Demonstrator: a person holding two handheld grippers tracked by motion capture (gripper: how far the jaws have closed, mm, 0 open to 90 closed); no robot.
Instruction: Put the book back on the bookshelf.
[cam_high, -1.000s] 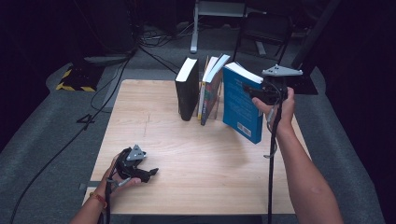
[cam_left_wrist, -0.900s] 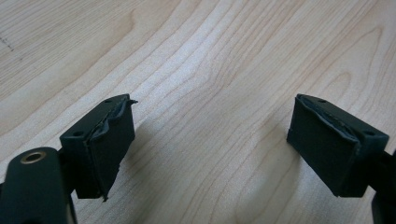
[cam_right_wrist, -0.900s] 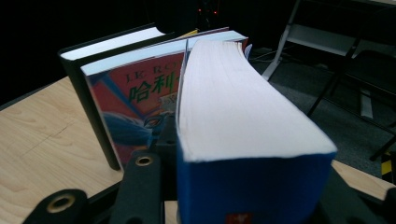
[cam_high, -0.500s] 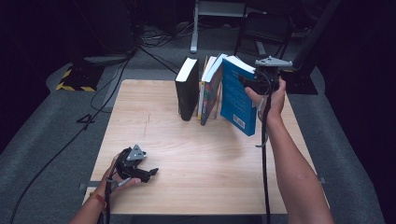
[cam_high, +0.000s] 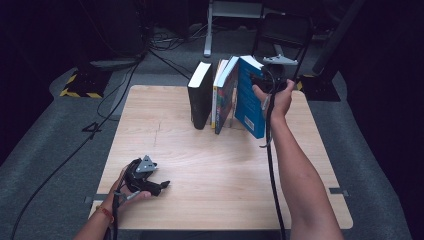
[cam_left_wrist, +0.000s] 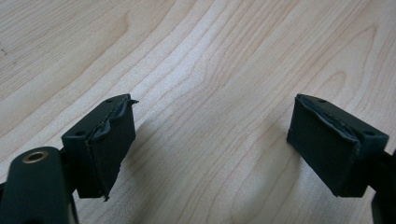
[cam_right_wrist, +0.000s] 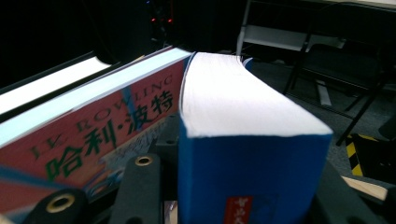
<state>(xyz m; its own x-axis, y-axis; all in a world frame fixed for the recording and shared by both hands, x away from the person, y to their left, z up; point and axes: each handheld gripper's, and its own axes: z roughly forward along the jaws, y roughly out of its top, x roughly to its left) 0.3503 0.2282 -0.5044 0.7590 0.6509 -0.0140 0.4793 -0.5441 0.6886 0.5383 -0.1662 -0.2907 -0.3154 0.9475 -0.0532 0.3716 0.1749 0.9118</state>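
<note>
Blue-covered book (cam_high: 248, 100) stands tilted at the upper centre of the high view, clamped across its thickness by the right gripper (cam_high: 260, 82) so that it can lean against the colourful book (cam_high: 226, 95) and the black book (cam_high: 200, 95) on the wooden counter (cam_high: 220, 165). At lower left, the left gripper (cam_high: 152, 186) rests on the counter, jaws spread and empty, apparently idle.

The left claw (cam_high: 159, 186) is black, topped by a grey 3-cornered plate, with a dark cable trailing from it. Its 2 square jaw blocks carry frayed black pads and small screw holes; a brass-ringed hole sits beside one. The right claw (cam_high: 258, 81) has the same grey plate and cable. Both forearms are bare; a red-orange band circles the left wrist.
</note>
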